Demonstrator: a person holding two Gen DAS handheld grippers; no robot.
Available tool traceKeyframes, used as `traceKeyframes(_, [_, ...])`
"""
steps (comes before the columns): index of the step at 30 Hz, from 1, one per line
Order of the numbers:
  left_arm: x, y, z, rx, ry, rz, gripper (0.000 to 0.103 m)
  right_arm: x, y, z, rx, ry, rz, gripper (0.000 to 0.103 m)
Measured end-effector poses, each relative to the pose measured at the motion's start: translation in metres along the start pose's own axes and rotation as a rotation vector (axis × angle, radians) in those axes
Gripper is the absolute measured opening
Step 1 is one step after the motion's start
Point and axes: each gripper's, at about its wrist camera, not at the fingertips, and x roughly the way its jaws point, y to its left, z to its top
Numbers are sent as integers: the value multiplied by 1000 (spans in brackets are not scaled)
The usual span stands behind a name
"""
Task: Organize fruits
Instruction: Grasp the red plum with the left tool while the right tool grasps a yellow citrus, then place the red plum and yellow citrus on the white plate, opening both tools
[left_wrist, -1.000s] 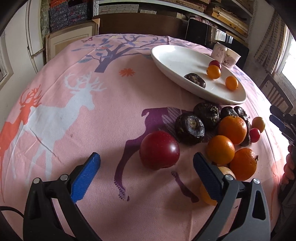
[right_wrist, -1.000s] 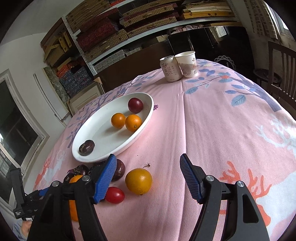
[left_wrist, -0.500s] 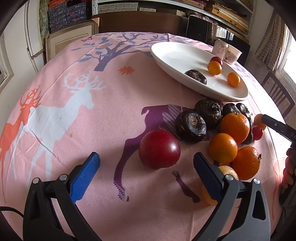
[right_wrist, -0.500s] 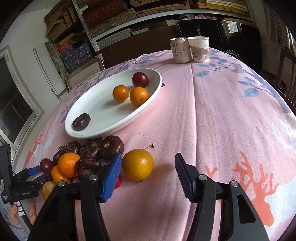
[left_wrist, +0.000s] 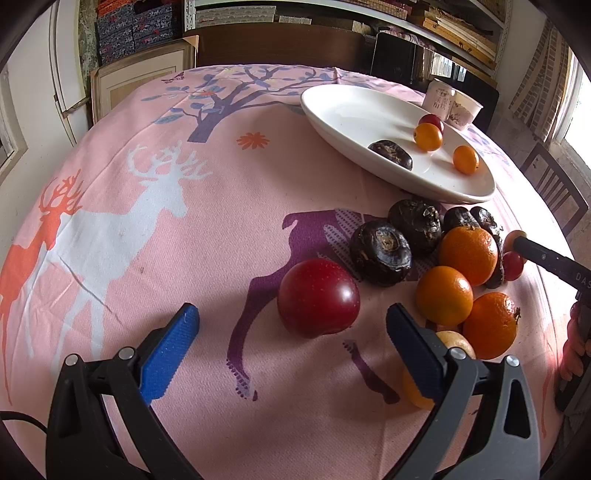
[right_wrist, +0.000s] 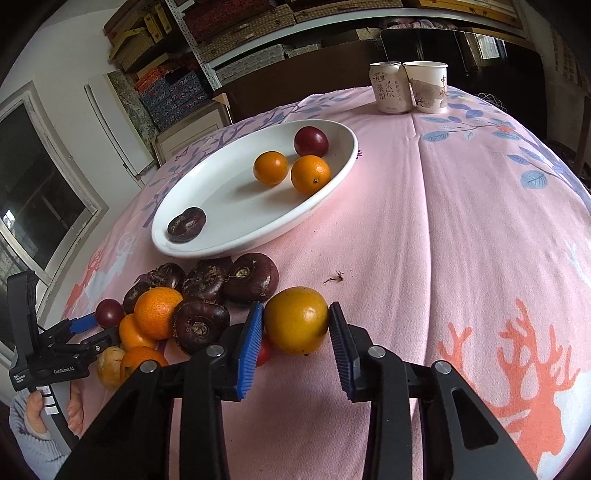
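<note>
**Four fruits plated, a heap left**

Shelves of boxes line the wall behind a round table under a pink cloth printed with deer and trees. On it, a white plate holds four pieces: two small oranges, one red plum and one dark chestnut. Beyond the plate stand a can and a paper cup, touching.

Most of the work looks undone. Just beside the plate's near rim sits the heap: several dark chestnuts, three or more oranges, a couple of small red fruits and a pale one.

Right gripper has its pads on either side of a yellow-orange fruit at the heap's edge, touching or nearly so; the fruit rests on the cloth, so whether the grip is firm I cannot tell. Judging by this, it is next for the plate.

Left gripper is spread wide and empty, with a big red plum on the cloth just ahead, between its fingers' lines.
</note>
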Motion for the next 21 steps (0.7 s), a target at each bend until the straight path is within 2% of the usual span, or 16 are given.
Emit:
traceKeyframes(6, [-10, 10, 0, -56, -59, -12, 98, 1, -2, 0, 10, 6, 13, 37])
traceKeyframes(10, [-16, 6, 0, -41, -90, 0, 96, 1, -2, 0, 10, 6, 12, 37])
traceKeyframes(11, [-17, 4, 0, -28, -92, 3, 91, 1, -2, 0, 10, 6, 12, 37])
traceKeyframes(12, [-16, 2, 0, -16, -91, 6, 71, 1, -2, 0, 10, 6, 12, 37])
traceKeyframes(13, [-14, 0, 0, -6, -81, -1, 58, 1, -2, 0, 10, 6, 12, 37])
traceKeyframes(15, [-10, -2, 0, 5, -58, -27, 49, 1, -2, 0, 10, 6, 12, 37])
traceKeyframes(16, [-9, -3, 0, 8, -54, -46, 38, 1, -2, 0, 10, 6, 11, 37])
traceKeyframes(21, [-11, -7, -1, 21, -62, -93, 38, 0, -4, 1, 13, 0, 3, 36])
